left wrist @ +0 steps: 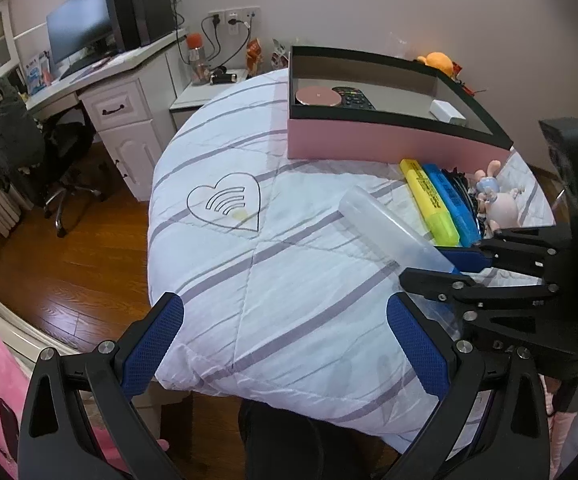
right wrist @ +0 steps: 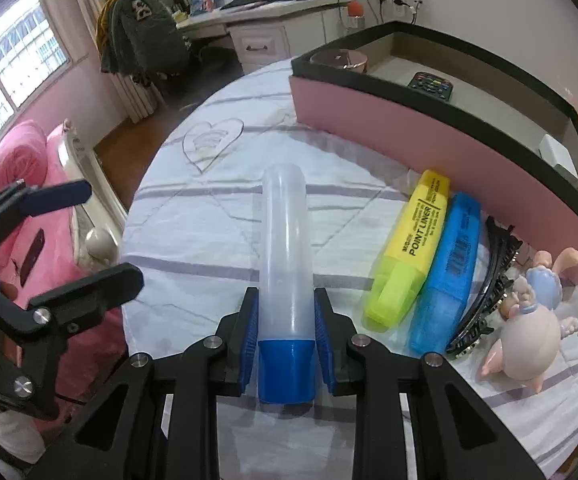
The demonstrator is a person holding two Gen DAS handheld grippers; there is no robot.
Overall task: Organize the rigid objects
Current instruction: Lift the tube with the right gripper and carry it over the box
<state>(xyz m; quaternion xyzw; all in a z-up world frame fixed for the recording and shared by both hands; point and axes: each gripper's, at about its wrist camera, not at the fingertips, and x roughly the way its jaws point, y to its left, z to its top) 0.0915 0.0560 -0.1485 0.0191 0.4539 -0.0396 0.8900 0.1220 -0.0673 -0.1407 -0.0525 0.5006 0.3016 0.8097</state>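
Note:
A translucent tube with a blue cap (right wrist: 285, 264) lies on the white striped quilt (right wrist: 209, 216). My right gripper (right wrist: 285, 312) is shut on it near the cap, pads against both sides. From the left wrist view the tube (left wrist: 385, 228) points away from the right gripper (left wrist: 449, 268). My left gripper (left wrist: 285, 340) is open over bare quilt with nothing between its fingers. A yellow highlighter (right wrist: 409, 248) and a blue highlighter (right wrist: 447, 272) lie side by side against the pink box (right wrist: 429, 148). Inside the box are a remote (left wrist: 355, 98), a round pink disc (left wrist: 317, 96) and a white block (left wrist: 447, 112).
A black hair clip (right wrist: 485, 288) and a pink rabbit figure (right wrist: 529, 324) lie right of the highlighters. The quilt's front edge (left wrist: 289, 400) drops to a wooden floor (left wrist: 69, 272). A desk with monitor (left wrist: 85, 28) and an office chair (left wrist: 21, 148) stand at the back left.

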